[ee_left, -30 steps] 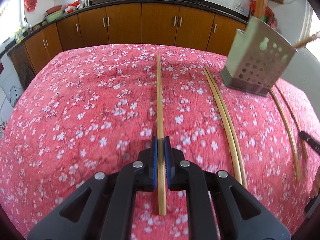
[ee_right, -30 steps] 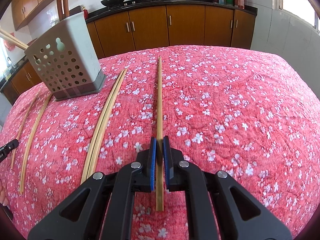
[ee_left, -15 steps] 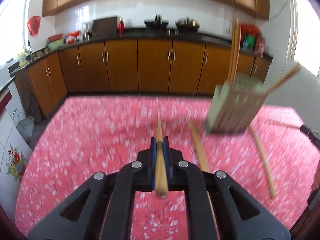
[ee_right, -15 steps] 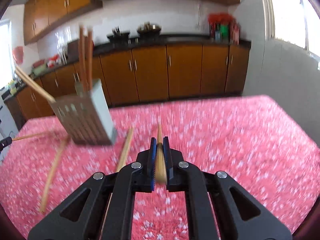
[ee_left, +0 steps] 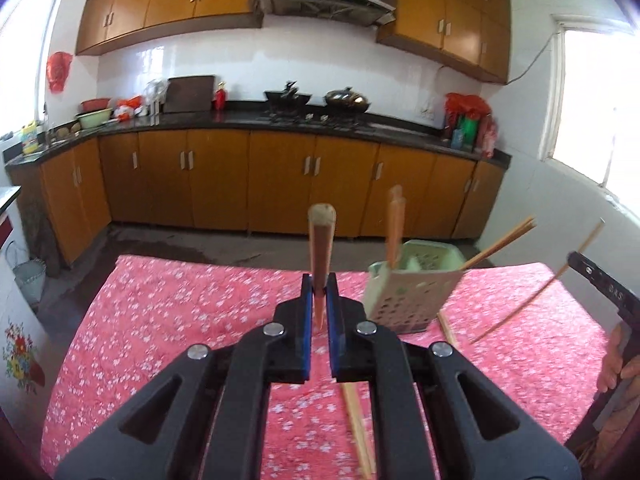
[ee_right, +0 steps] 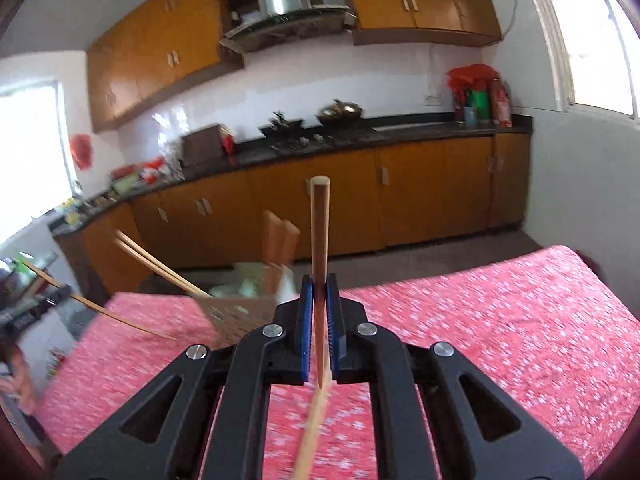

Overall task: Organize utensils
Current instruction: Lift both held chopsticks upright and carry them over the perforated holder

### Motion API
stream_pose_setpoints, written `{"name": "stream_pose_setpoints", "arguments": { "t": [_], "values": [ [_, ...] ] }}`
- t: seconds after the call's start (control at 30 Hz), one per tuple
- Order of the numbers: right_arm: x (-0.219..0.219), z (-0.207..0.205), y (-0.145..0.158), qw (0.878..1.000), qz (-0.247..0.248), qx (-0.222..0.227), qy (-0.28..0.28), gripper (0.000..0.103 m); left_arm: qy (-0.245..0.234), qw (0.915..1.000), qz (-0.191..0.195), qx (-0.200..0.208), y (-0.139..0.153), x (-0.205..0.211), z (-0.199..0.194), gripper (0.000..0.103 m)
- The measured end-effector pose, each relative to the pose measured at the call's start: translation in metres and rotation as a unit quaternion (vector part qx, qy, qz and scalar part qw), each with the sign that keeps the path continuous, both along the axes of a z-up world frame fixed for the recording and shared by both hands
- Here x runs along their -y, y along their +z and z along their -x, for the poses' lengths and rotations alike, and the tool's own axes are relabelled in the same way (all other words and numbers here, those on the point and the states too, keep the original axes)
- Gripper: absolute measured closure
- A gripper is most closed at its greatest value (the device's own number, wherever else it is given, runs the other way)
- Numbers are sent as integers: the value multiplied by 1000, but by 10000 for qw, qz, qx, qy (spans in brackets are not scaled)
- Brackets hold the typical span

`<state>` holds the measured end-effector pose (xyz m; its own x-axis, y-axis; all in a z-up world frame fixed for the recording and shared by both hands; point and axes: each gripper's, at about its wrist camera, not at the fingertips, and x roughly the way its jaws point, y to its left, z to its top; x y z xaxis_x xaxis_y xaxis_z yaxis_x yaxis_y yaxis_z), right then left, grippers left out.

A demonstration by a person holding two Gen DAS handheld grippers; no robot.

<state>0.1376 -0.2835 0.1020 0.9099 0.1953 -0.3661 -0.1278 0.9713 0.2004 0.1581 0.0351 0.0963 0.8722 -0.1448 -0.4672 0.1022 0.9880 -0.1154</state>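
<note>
My left gripper (ee_left: pixel 319 284) is shut on a bamboo chopstick (ee_left: pixel 321 240) and holds it raised, pointing up and away above the red flowered table (ee_left: pixel 168 312). My right gripper (ee_right: pixel 319 284) is shut on another bamboo chopstick (ee_right: pixel 320 232), also raised. The pale green perforated utensil holder (ee_left: pixel 412 292) stands on the table to the right of the left gripper, with several chopsticks in it. In the right wrist view the holder (ee_right: pixel 244 304) is to the left of the gripper. The right gripper's chopstick (ee_left: pixel 540 300) also shows in the left wrist view.
Loose chopsticks (ee_left: pixel 358 432) lie on the tablecloth below the left gripper and beside the holder. Kitchen cabinets (ee_left: pixel 280 184) and a counter with a stove run along the far wall. A window (ee_left: pixel 596 104) is at the right.
Both grippers have lifted their chopsticks off the table and tilted upward. The view has swung from the tablecloth up to the kitchen wall.
</note>
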Motion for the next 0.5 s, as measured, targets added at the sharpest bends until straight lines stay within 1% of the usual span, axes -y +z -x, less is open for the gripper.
{"name": "stream_pose_setpoints", "arguments": {
  "t": [0.13, 0.27, 0.3, 0.4, 0.5],
  "values": [
    [-10, 7, 31, 9984, -303, 300, 372, 96, -301, 9994, 94, 161, 22, 15, 8, 95],
    [-20, 10, 55, 9957, -370, 738, 429, 96, -579, 9973, 216, 396, 44, 31, 11, 95],
    [-24, 7, 60, 9949, -337, 877, 375, 96, -602, 9966, 231, 513, 50, 35, 11, 95],
    [-30, -2, 68, 9929, -362, 1096, 286, 96, -531, 9945, 257, 866, 65, 47, 6, 95],
    [-37, -16, 69, 9919, -331, 1219, 118, 96, -435, 9927, 436, 1040, 73, 53, -6, 95]
  ]
}}
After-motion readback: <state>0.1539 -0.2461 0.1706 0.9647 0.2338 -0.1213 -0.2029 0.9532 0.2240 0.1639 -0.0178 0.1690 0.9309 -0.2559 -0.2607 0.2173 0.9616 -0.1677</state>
